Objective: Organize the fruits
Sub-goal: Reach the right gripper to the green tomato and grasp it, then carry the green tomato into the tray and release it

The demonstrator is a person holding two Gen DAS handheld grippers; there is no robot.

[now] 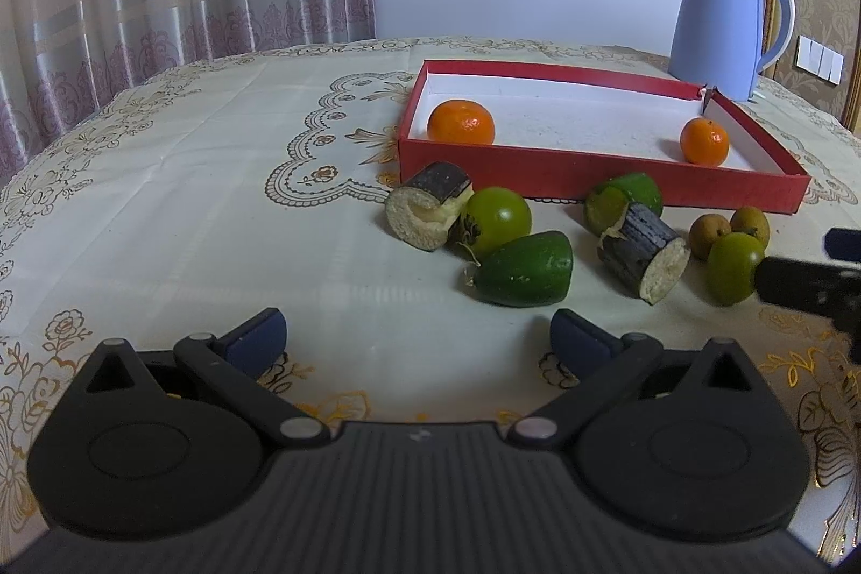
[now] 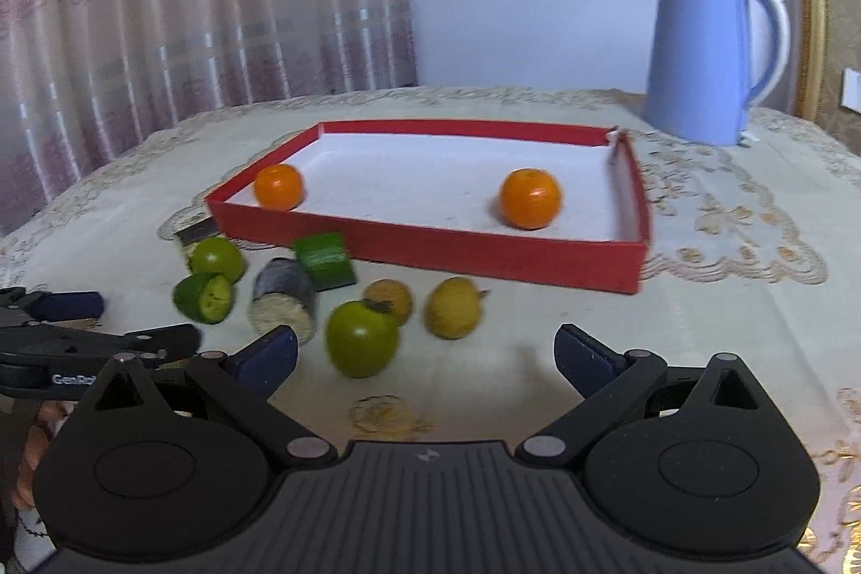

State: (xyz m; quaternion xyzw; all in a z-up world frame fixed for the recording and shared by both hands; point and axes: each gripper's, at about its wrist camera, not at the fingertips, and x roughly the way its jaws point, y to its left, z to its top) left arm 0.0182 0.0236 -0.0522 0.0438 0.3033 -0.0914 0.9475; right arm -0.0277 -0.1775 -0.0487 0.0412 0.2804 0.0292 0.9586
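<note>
Looking through the left wrist view, the left gripper (image 1: 418,340) sits at the bottom of the frame with its jaws spread wide and nothing between them. Just above it, in the middle of the frame, lie a green cut fruit (image 1: 524,270), a round green fruit (image 1: 498,219) and two dark-skinned cane pieces (image 1: 428,211) on the tablecloth (image 1: 188,197). Further up stands the red tray (image 1: 592,176) holding two oranges (image 1: 461,122), one at its left end and one at its right end. A blue kettle (image 1: 721,20) is in the upper right. In the right wrist view, the right gripper (image 2: 425,359) also has its jaws spread and empty. A green round fruit (image 2: 361,338) lies between its fingertips, slightly above them and closer to the left one, not touching. Two yellowish fruits (image 2: 452,307) lie just above it, and the tray is beyond them.
</note>
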